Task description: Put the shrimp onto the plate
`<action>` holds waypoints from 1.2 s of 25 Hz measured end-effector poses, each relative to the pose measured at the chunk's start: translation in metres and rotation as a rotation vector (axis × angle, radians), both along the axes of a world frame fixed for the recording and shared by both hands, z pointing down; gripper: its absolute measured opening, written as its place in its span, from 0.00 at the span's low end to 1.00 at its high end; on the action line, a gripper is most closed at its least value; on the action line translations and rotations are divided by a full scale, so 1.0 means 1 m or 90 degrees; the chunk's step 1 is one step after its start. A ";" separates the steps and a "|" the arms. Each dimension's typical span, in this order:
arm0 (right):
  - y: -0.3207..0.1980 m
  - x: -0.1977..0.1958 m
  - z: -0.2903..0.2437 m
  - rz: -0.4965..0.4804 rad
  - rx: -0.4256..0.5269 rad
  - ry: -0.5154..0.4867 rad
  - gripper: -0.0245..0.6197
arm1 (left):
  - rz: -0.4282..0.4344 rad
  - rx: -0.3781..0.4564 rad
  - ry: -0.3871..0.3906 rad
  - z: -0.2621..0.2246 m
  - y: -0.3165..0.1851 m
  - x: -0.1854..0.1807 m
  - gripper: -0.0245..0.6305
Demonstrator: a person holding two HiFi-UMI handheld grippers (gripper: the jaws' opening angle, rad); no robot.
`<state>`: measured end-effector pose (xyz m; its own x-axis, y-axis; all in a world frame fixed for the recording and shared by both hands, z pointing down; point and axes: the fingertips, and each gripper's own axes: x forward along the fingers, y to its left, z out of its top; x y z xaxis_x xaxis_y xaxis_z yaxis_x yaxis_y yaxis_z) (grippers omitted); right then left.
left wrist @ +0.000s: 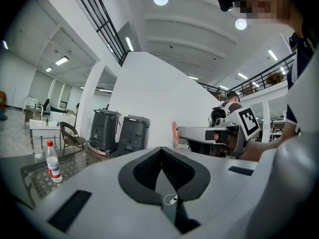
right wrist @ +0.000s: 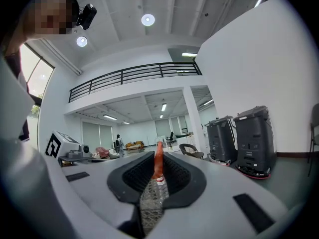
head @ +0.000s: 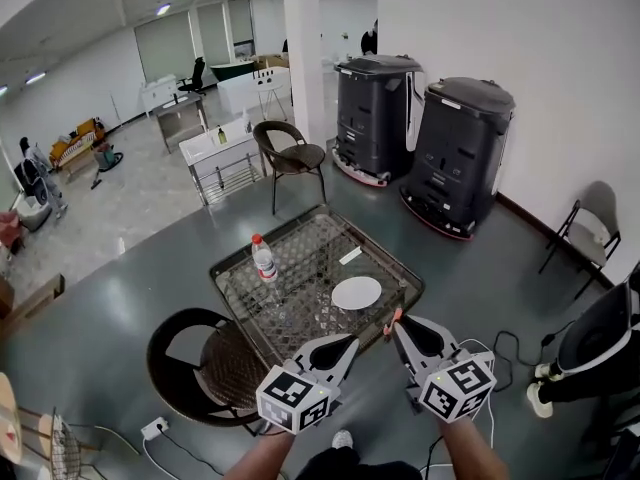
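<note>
A white plate (head: pixel 356 292) lies on the near right part of the mesh-topped glass table (head: pixel 300 238). My right gripper (head: pixel 396 319) hangs at the table's near edge, just in front of the plate, and is shut on an orange-red shrimp (head: pixel 391 324). In the right gripper view the shrimp (right wrist: pixel 158 158) stands upright, pinched at the jaw tips of the right gripper (right wrist: pixel 158 169). My left gripper (head: pixel 351 341) is beside it on the left, shut and empty. The left gripper view shows the left gripper (left wrist: pixel 160 151) with its jaws together, and the shrimp (left wrist: pixel 175 133) at the tip of the right gripper (left wrist: pixel 180 135).
A clear water bottle (head: pixel 264 258) with a red cap stands on the table's left side. A brown wicker chair (head: pixel 210 360) sits against the table's near left. Another chair (head: pixel 292 154) and two dark grey machines (head: pixel 376 118) (head: pixel 456 154) stand beyond. Cables (head: pixel 505 348) lie on the floor at right.
</note>
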<state>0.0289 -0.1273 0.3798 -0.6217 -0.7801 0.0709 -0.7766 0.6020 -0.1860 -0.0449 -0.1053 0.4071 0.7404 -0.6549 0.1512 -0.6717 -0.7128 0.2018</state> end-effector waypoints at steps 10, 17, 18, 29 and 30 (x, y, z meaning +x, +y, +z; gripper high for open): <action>-0.041 -0.015 -0.012 -0.003 0.007 0.036 0.12 | -0.005 -0.003 0.012 -0.001 -0.038 -0.022 0.05; -0.080 -0.016 -0.004 -0.029 0.005 0.034 0.12 | -0.040 -0.007 0.003 0.007 -0.069 -0.029 0.05; -0.088 -0.016 -0.001 -0.036 0.004 0.034 0.12 | -0.047 -0.009 0.000 0.009 -0.075 -0.029 0.05; -0.180 -0.030 0.022 -0.157 -0.004 0.030 0.12 | -0.133 -0.033 -0.037 0.036 -0.152 -0.022 0.05; -0.189 -0.029 0.024 -0.167 -0.006 0.031 0.12 | -0.141 -0.034 -0.039 0.038 -0.160 -0.020 0.05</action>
<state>-0.0003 -0.3161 0.4037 -0.7981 -0.5919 0.1125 -0.6025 0.7822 -0.1587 -0.0645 -0.2657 0.4448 0.5683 -0.7900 0.2298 -0.8224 -0.5363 0.1899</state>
